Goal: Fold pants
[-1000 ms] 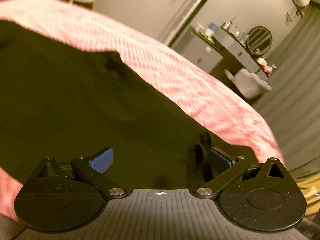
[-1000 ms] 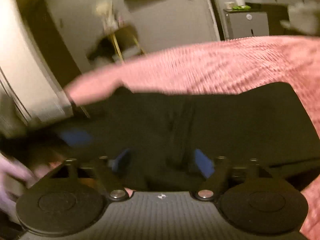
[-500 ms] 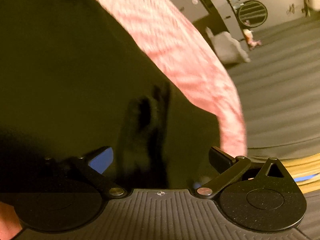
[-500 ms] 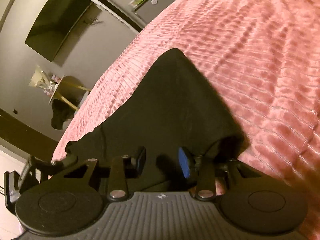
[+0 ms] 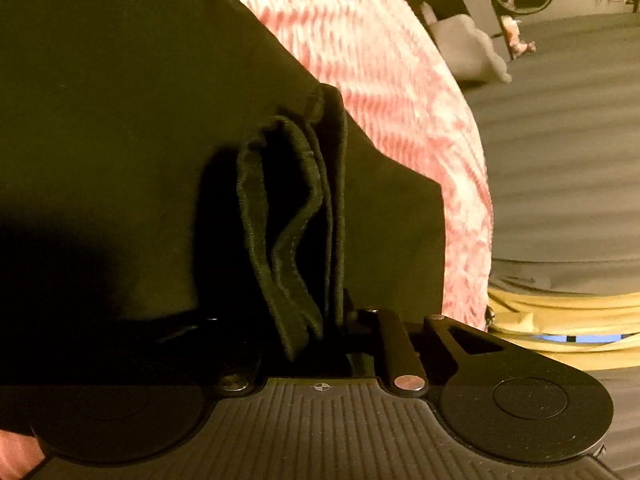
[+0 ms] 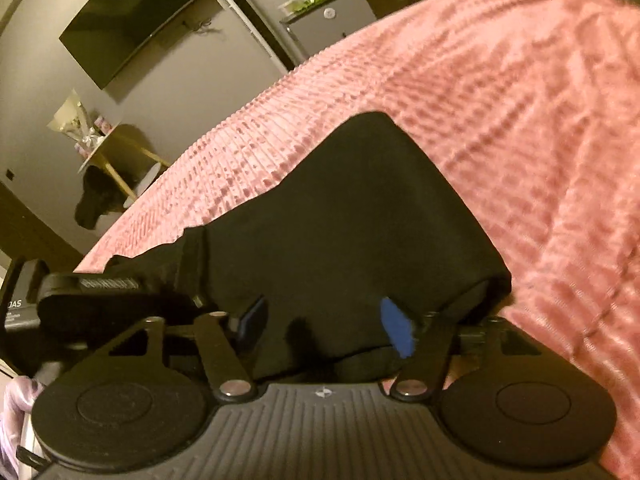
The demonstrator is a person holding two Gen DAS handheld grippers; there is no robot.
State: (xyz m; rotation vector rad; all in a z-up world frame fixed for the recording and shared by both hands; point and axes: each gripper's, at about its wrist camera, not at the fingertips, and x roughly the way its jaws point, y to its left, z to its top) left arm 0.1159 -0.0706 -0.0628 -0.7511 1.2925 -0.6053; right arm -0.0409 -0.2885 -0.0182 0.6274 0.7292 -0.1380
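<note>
Black pants (image 5: pixel 120 160) lie spread on a pink ribbed bedspread (image 5: pixel 380 80). My left gripper (image 5: pixel 320 320) is closing on a bunched stack of the pants' hemmed edges (image 5: pixel 288 220), which stand up between its jaws near the bed's corner. Cloth hides its pads. In the right wrist view the pants (image 6: pixel 352 220) run away from me as a folded wedge. My right gripper (image 6: pixel 324 324) is opening. Its blue pads (image 6: pixel 396 332) stand apart on either side of the near fold and do not press it. The left gripper's body (image 6: pixel 120 296) shows at the left edge of the cloth.
The bed's edge drops to grey floor (image 5: pixel 560 160) on the right, where a white soft thing (image 5: pixel 468 52) lies. Beyond the bed are a wall screen (image 6: pixel 132 28), a small round table (image 6: pixel 116 148) and a grey cabinet (image 6: pixel 328 20). A hand (image 6: pixel 16 404) shows at bottom left.
My left gripper moved in over the pants' corner and went from wide open to closed on the bunched edges. The right gripper's jaws narrowed, then widened again.
</note>
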